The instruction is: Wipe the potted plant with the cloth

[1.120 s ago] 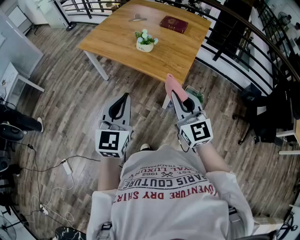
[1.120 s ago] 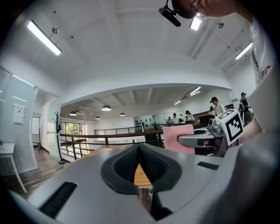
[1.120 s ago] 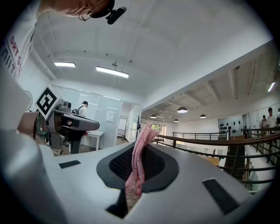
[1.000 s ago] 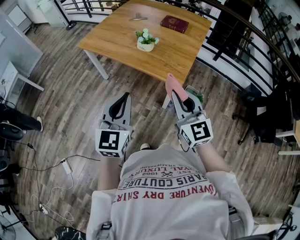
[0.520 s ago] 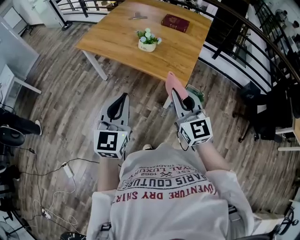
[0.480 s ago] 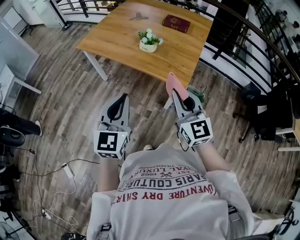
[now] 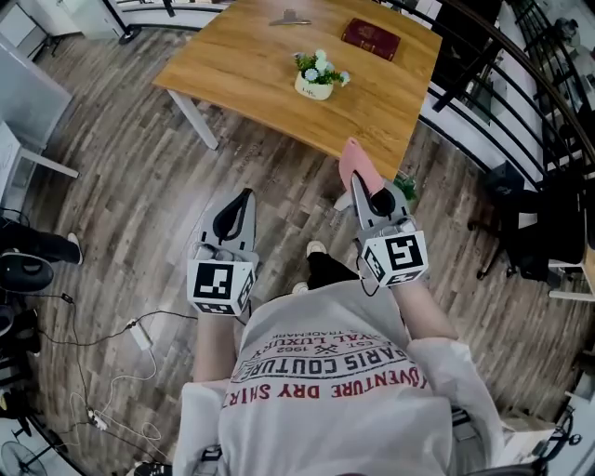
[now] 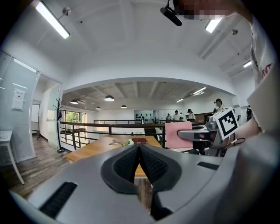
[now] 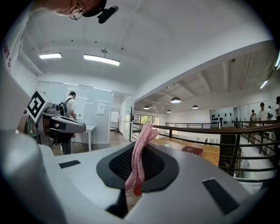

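Observation:
A small potted plant (image 7: pixel 318 76) with green leaves and pale flowers in a white pot stands on the wooden table (image 7: pixel 242 65), ahead of both grippers. My right gripper (image 7: pixel 370 191) is shut on a pink cloth (image 7: pixel 354 163), whose free end sticks out past the jaws toward the table's near edge. From the right gripper view the cloth (image 9: pixel 139 162) hangs pinched between the dark pads. My left gripper (image 7: pixel 238 203) is shut with nothing in it, held over the floor short of the table. The plant (image 8: pixel 127 142) shows small beyond its closed jaws.
A dark red book (image 7: pixel 371 39) and a small metal clip (image 7: pixel 290 19) lie farther back on the table. A black railing (image 7: pixel 521 65) runs along the right, with a dark chair (image 7: pixel 535 228) beside it. Cables (image 7: pixel 112 344) trail over the wood floor at left.
The table and plant have drawn nearer and shifted right in the head view as both grippers moved forward. A foot has stepped out between them. Both grips are unchanged.

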`<control>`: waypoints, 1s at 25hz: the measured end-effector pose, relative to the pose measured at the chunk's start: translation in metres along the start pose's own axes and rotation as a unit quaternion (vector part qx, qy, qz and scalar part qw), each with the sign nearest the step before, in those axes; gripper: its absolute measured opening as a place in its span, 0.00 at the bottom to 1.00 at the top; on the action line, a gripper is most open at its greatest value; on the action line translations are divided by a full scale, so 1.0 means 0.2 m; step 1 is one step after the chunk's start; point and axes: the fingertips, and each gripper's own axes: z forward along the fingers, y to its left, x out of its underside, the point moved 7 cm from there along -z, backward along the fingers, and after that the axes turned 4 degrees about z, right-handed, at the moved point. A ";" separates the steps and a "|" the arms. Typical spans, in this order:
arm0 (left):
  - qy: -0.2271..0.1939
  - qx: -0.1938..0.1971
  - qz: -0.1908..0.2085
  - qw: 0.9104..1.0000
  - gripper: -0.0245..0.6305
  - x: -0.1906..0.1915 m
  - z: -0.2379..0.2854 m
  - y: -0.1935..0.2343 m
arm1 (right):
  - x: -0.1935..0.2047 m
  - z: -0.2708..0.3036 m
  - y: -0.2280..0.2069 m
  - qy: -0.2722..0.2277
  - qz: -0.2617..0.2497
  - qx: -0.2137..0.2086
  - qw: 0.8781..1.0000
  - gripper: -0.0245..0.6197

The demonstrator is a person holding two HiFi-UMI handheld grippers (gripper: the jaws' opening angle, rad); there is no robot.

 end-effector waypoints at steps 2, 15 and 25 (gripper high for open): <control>0.006 -0.002 -0.003 1.000 0.06 0.02 0.07 0.06 | 0.02 0.10 -0.03 0.005 0.001 -0.001 1.000 0.10; 0.031 0.019 0.029 0.999 0.06 -0.01 0.89 0.50 | 0.07 0.98 -0.48 0.015 0.005 0.018 1.000 0.10; 0.031 0.097 0.023 0.995 0.06 -0.06 1.55 0.68 | 0.05 1.31 -0.84 0.034 0.017 0.070 0.997 0.10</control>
